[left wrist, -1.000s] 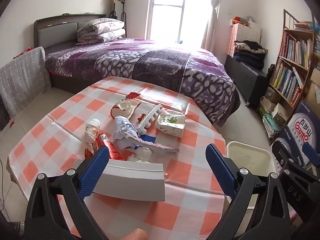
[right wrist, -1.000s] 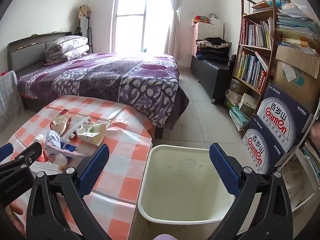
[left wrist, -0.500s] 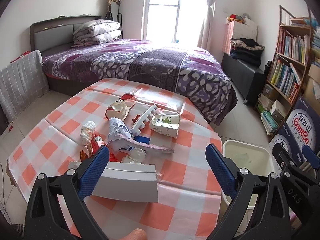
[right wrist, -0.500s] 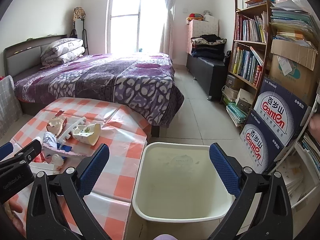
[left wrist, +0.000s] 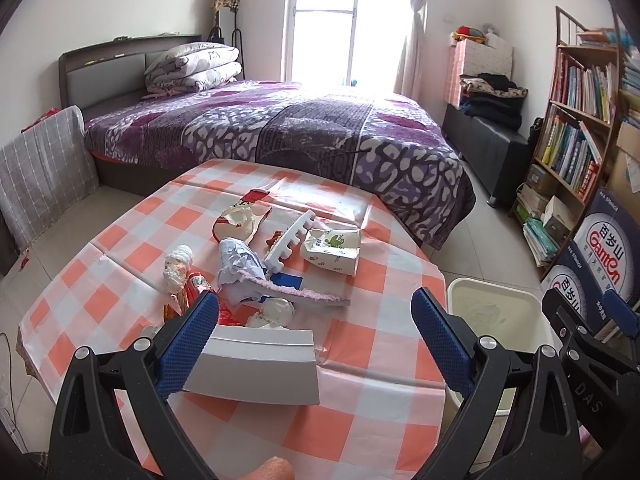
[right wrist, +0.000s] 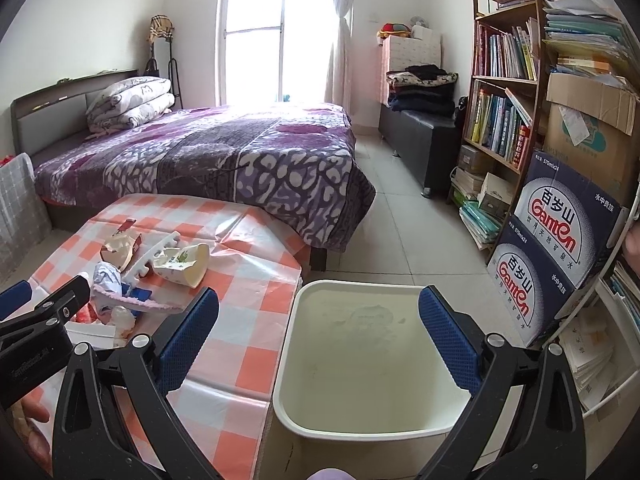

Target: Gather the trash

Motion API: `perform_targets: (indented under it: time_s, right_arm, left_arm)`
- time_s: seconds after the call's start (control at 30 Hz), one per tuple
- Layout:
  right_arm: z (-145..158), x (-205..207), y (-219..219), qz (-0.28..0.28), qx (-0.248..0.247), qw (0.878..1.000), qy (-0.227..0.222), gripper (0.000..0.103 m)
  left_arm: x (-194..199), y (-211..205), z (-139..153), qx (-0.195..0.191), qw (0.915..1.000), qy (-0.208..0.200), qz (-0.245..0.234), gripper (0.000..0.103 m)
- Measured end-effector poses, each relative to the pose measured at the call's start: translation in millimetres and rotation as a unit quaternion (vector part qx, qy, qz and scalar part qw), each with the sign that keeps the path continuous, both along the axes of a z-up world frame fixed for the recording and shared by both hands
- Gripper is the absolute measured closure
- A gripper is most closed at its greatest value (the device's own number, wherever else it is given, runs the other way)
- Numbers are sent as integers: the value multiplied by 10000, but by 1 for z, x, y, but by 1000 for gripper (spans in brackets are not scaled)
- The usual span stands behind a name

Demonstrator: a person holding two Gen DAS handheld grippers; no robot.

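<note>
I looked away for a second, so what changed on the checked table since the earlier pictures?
Both cameras drew back slightly. Left gripper and right gripper stayed open, holding nothing. The trash pile, including the crushed white tissue box, stayed put, and the cream plastic bin remains empty.

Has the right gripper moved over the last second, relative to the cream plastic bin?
Yes. The right gripper has drawn back and up: the cream plastic bin now shows its near rim, which was cut off before.

Left view looks down over the desk toward the bed; right view faces the bin; both share these.
</note>
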State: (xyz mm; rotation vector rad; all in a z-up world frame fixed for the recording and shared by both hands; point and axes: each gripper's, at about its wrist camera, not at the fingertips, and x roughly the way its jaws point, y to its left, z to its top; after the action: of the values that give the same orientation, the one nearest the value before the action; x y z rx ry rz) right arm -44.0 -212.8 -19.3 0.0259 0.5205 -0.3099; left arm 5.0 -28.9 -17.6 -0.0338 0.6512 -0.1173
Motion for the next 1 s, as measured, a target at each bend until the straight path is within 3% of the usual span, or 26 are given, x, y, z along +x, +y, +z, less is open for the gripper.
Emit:
perform_targets:
  time_s: [1.0]
  right_arm:
    - [-1,-6,7,82,-6,10000,-30,7]
  left_arm:
    - [-3,4,1,21,10000,3,8,9]
